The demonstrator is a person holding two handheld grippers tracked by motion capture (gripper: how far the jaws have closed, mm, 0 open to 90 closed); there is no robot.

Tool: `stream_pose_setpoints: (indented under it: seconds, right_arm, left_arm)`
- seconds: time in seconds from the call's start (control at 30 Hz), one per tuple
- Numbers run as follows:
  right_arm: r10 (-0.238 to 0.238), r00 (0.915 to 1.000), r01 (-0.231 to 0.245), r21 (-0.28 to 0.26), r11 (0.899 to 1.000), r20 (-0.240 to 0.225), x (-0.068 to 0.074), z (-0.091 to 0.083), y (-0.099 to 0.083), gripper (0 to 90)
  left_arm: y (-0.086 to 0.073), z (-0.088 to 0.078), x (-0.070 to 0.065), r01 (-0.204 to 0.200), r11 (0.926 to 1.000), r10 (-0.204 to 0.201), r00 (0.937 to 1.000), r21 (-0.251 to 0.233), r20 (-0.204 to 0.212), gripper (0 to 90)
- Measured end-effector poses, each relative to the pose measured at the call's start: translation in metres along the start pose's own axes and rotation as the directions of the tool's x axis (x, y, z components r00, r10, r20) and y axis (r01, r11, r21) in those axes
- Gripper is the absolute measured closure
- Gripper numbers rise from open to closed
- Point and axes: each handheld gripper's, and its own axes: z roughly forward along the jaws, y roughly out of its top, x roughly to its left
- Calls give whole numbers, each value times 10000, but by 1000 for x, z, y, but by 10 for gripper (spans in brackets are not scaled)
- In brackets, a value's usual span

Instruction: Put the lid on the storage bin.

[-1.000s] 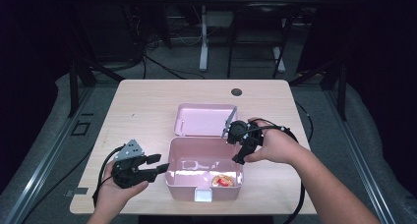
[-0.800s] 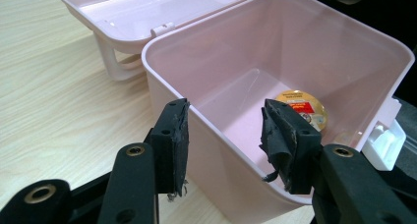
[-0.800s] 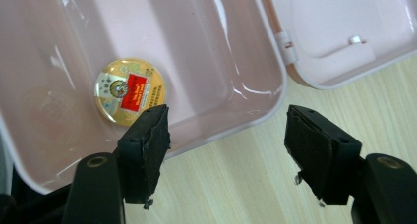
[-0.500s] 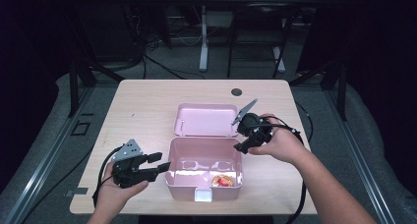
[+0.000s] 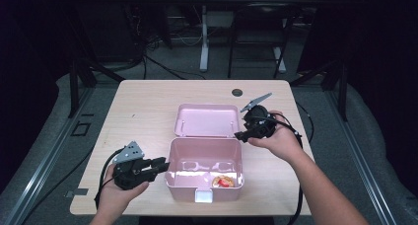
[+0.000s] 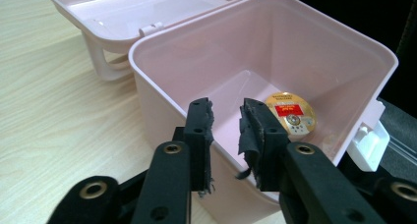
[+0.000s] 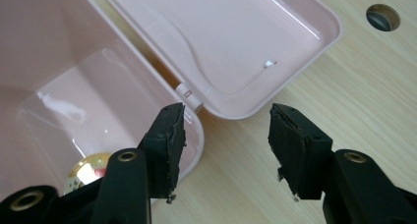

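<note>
An open pink box [image 5: 183,185] stands near the table's front edge, with its lid [image 5: 207,120] lying flat behind it. A round gold item with a red label [image 5: 224,181] lies in the box's right front corner. My left gripper [image 5: 162,165] is at the box's left wall, its jaws a narrow gap apart with nothing between them. In the left gripper view the left gripper [image 6: 226,118] points over the rim toward the gold item [image 6: 290,116]. My right gripper [image 5: 244,129] hangs wide open over the box's right rear corner. The right gripper [image 7: 226,123] spans the hinge edge of the lid [image 7: 221,37].
A white latch [image 5: 204,196] sticks out from the box's front wall. A round cable hole [image 5: 237,92] sits in the table behind the lid. Bare wood lies to the left and right of the box. Cables trail from both grippers off the front edge.
My right gripper has drawn back a little to the right from over the box and tilted, so its grey plate now points up. The left gripper has stayed put.
</note>
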Motion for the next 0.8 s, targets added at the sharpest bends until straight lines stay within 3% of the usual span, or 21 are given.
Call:
stream_pose_setpoints:
  seconds: [0.1,0.43,0.5,0.67,0.8]
  right_arm:
    - [193,9998,-194,37,9998,96,-2,4,2,527]
    - [1105,9936,-1095,-438,9930,215,-4,21,3,560]
    - [1614,9868,-1607,-504,9857,94,-5,23,4,563]
    - [2087,9776,-2067,-618,9765,275,-8,30,6,586]
    - [2609,9644,-2581,-619,9641,422,-14,36,8,596]
  left_arm:
    - [-1,2,0,-134,9998,135,9999,138,-65,772]
    - [-3,6,1,40,9994,-38,10000,336,-69,760]
    - [-3,8,1,43,9991,-40,10000,413,-60,761]
    - [-4,9,2,86,9987,-78,9999,511,-145,762]
    - [-5,9,1,134,9989,-128,9998,441,-153,768]
